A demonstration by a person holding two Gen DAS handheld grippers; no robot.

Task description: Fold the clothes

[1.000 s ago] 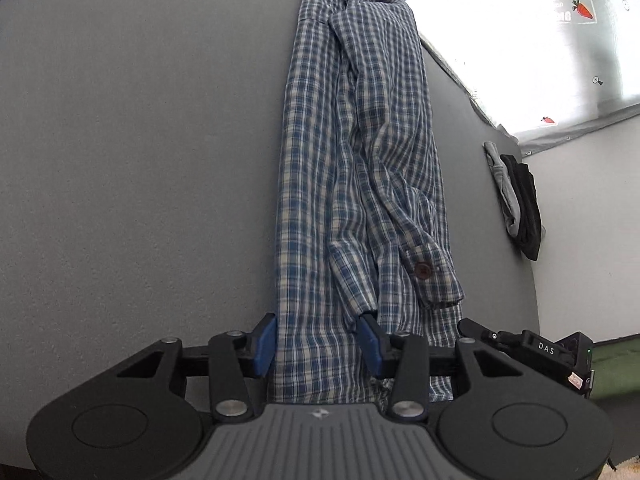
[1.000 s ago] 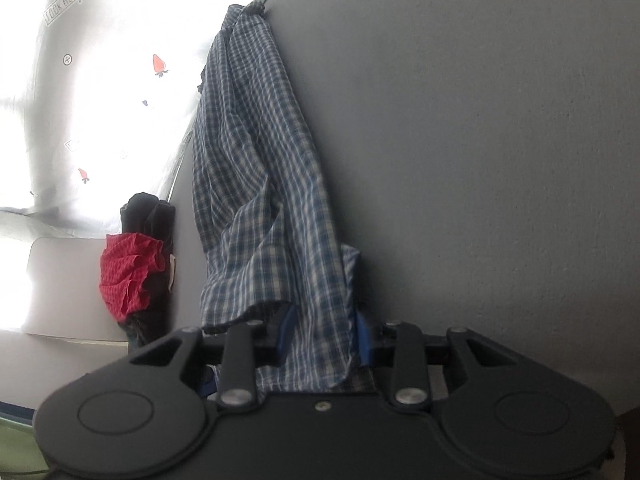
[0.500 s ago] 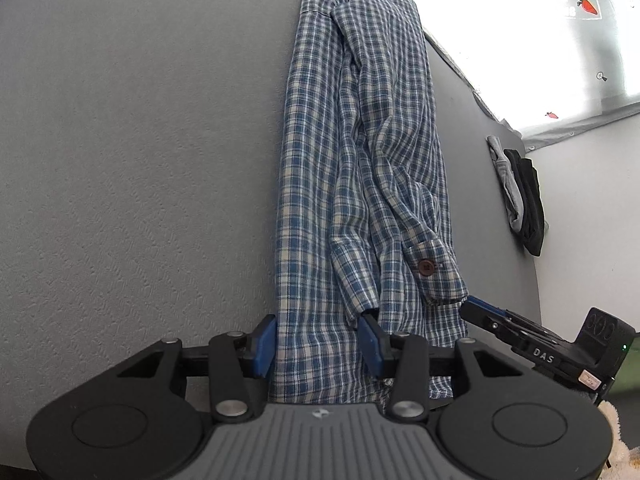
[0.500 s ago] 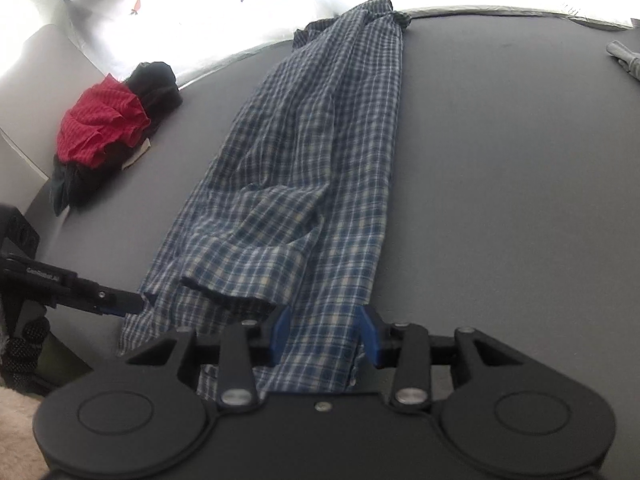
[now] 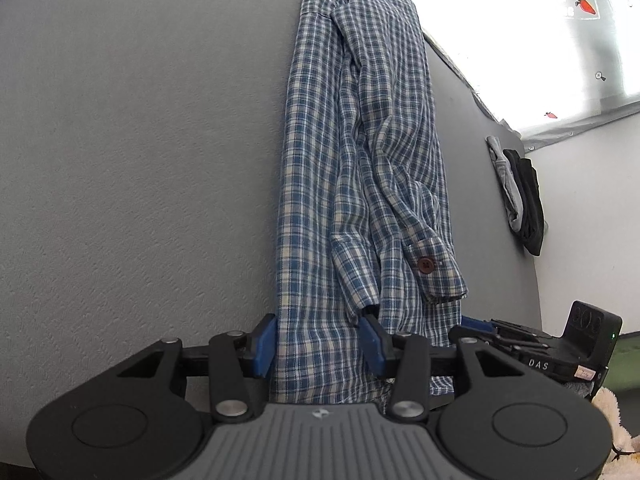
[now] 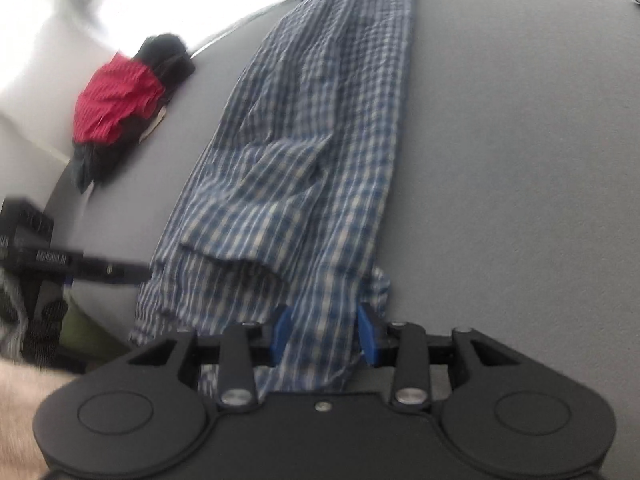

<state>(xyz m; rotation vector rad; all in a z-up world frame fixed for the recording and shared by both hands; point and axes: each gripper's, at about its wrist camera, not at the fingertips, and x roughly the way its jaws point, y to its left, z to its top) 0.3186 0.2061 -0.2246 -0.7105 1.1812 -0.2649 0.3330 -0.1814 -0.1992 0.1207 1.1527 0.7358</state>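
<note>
Blue pads on the left gripper (image 5: 320,346) sit apart with the hem of the plaid shirt (image 5: 360,160) lying between them; the fabric fills the gap, but whether the pads actually pinch it cannot be told from this view. In the right wrist view, the right gripper (image 6: 325,334) likewise has its blue pads either side of a bunched fold of the plaid shirt (image 6: 312,152), cloth touching both pads, and firm clamping cannot be confirmed there either. The shirt lies folded lengthwise into a long narrow strip on the grey bench (image 5: 140,160), running away from both grippers toward the far edge. A sleeve rests on top of the strip, its cuff with a brown button (image 5: 426,265) near the left gripper. The right gripper's fingers show at the lower right of the left wrist view, just beside the shirt's hem. Farther off, a red garment (image 6: 116,104) lies on a dark pile near the bench's edge, well apart from the shirt. In the left wrist view, grey and black clothes (image 5: 520,196) lie at the far side of the bench, under a bright covering printed with carrots.
</note>
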